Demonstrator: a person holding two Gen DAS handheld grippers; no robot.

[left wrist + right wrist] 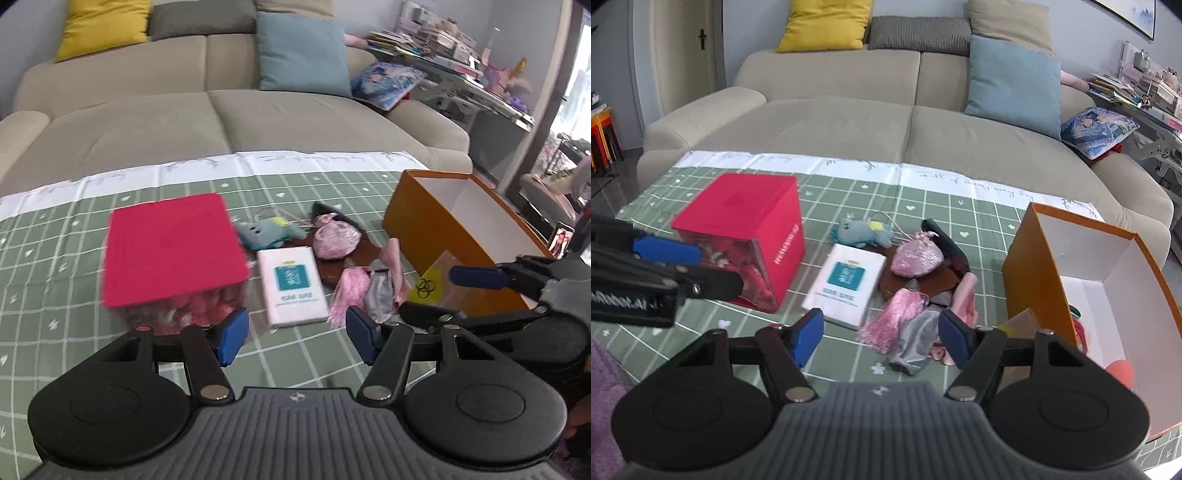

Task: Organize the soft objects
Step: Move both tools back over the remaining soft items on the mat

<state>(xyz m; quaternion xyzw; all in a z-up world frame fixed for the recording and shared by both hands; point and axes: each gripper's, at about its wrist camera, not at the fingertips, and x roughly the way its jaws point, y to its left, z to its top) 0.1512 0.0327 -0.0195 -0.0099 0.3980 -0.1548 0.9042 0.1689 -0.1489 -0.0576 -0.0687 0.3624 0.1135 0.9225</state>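
Both grippers are hanging over the table w/ nothing between the pads: left gripper [295,334] is standing wide apart, right gripper [882,338] likewise wide.

Soft items are lying in a loose cluster mid-table, between two boxes:
- teal plush toy [862,232], yellow tag on top, sitting at the far side
- pink shiny drawstring pouch [916,258], plump, resting on a dark brown flat piece [938,280]
- pink tassel [895,319], fringe fanning toward the cameras
- grey sheer pouch [918,343], crumpled, touching the tassel
- pale pink cloth [966,302], partly hiding behind the right gripper's right pad
- white tissue pack [846,284] w/ teal label, lying flat just left of the tassel

Red box [750,236] w/ clear front is sitting left of the cluster; pink contents are showing thru, too blurred to ID. Orange box [1027,266], white inside, is standing open on the right; something pink is lying in its near corner.

Surface: green grid tablecloth [849,199] w/ white border. Beige sofa [849,122] is sitting behind, carrying a yellow cushion [827,22] and a blue cushion [1012,77]. Cluttered shelf is standing at far right.

Pose: left gripper is pointing at the tissue pack, beside the red box. Right gripper is aiming at the tassel/grey pouch, next to the orange box.
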